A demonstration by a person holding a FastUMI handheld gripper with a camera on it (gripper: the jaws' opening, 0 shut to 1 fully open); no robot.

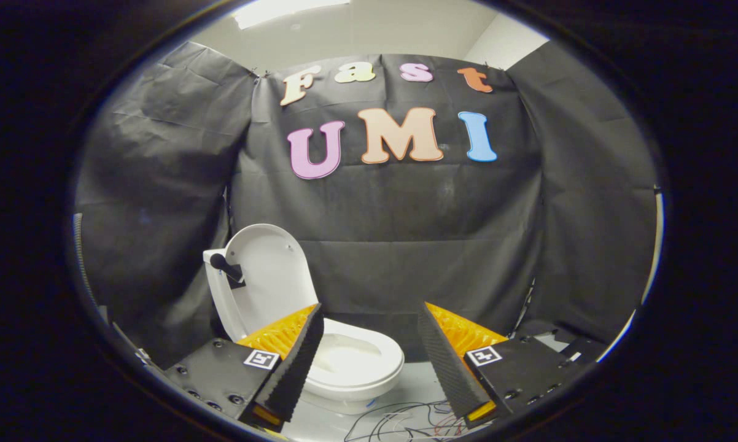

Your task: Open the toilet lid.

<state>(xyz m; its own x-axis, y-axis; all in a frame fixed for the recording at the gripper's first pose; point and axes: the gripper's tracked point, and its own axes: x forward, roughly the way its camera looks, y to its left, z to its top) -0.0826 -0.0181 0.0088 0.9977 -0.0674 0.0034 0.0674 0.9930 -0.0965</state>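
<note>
A small white toilet stands just ahead of my left finger, on a pale floor. Its lid is raised upright and leans back against the tank, so the seat and bowl lie uncovered. A dark flush handle sticks out beside the lid. My gripper is open, its fingers spread wide with nothing between them. The left finger overlaps the toilet's near-left rim in the view; I cannot tell whether it touches.
Black cloth walls close the booth behind the toilet and on both sides. Thin loose wires lie on the pale floor in front of the toilet, between my fingers.
</note>
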